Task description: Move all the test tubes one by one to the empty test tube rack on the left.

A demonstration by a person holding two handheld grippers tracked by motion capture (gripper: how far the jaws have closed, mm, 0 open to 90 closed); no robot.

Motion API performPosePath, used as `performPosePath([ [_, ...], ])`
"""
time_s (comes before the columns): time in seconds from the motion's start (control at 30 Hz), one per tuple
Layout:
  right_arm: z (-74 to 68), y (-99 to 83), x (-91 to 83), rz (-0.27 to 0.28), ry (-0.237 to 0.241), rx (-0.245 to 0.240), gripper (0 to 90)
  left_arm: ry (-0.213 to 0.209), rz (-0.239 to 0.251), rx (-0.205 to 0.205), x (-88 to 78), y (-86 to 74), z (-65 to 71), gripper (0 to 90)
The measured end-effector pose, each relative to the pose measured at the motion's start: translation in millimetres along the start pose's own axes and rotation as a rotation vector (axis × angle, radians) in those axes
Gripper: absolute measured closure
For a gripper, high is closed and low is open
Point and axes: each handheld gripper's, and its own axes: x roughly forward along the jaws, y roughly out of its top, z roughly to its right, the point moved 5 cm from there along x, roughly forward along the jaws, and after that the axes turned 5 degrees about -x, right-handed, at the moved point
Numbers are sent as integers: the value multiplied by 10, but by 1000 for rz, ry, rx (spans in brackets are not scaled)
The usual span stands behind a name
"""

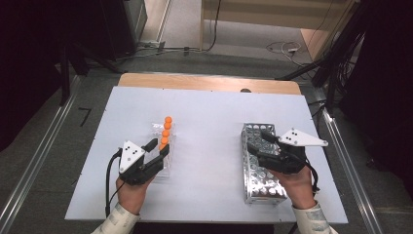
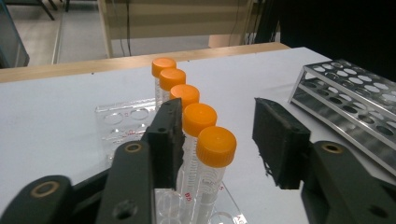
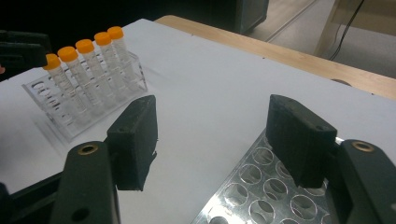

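A row of several clear tubes with orange caps (image 1: 166, 132) stands upright in a clear plastic rack (image 1: 158, 129) left of the table's middle. My left gripper (image 1: 158, 146) is at the near end of that row. In the left gripper view the nearest tube (image 2: 215, 147) stands between the jaws of the left gripper (image 2: 218, 108); the left pad (image 2: 167, 140) is close beside it and the right pad (image 2: 280, 140) stands clear, so it is open. My right gripper (image 1: 256, 139) hovers open over the left edge of an empty metal rack (image 1: 260, 181), with nothing between its jaws (image 3: 212, 107).
The white board (image 1: 209, 117) lies on a wooden table whose far edge (image 1: 209, 82) shows beyond it. Bare board separates the clear rack (image 3: 51, 108) from the metal rack (image 3: 252, 186). Cables and dark stands sit on the floor beyond.
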Motion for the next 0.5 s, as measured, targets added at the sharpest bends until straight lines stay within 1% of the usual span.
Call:
performPosePath([
  [0.13, 7, -11, 12, 2, -6, -4, 322, 6, 3, 3, -8, 14, -13, 422],
  [0.27, 60, -57, 50, -6, -20, 10, 322, 18, 6, -8, -10, 31, -44, 343],
  [0.37, 128, -111, 89, -13, -32, 23, 323, 28, 0, -21, -4, 36, -86, 272],
  [0.5, 200, -157, 95, -15, -49, 44, 322, 26, -7, -46, -3, 46, -148, 232],
])
